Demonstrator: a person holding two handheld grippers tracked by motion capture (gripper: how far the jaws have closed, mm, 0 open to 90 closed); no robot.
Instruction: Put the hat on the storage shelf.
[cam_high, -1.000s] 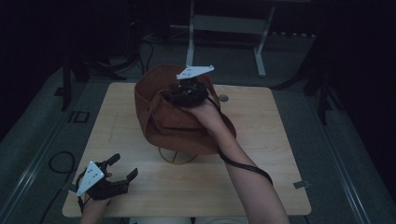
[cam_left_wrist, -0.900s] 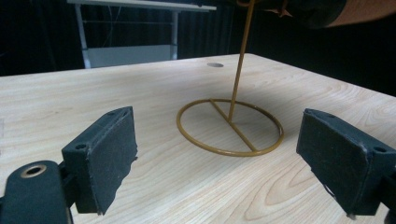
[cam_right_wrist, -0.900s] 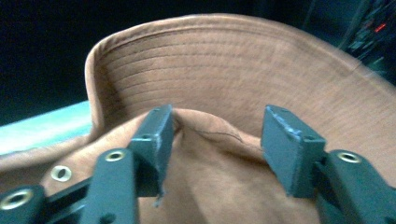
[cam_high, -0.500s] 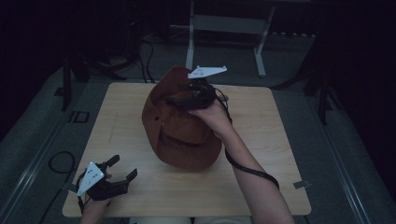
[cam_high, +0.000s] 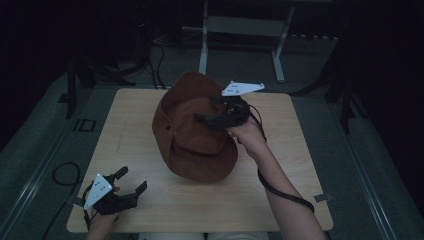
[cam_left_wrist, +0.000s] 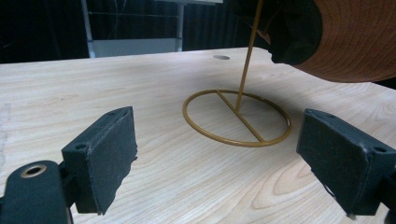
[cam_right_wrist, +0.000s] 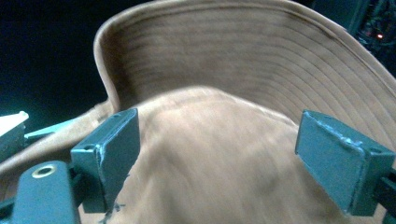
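I judge the step in hand to be settling the brown hat (cam_high: 197, 132) on its wire stand (cam_left_wrist: 237, 116). To do it well I would keep the crown centred over the stand's upright rod and lower without sideways drag, since the ring base looks light enough to slide on the table (cam_high: 295, 150).

Right gripper (cam_high: 210, 119): I hold it over the middle of the table, against the top of the hat. In the right gripper view its jaws stand wide apart, with the crown lying between and below them and the upturned brim rising beyond. I cannot tell whether either pad touches the fabric; nothing is pinched.

Left gripper (cam_high: 131, 181): it rests at the near left corner of the table, well apart from the hat, jaws spread and empty. Its own view looks between the pads (cam_left_wrist: 105, 154) to the gold ring base, with the rod rising into the hat's underside at upper right.
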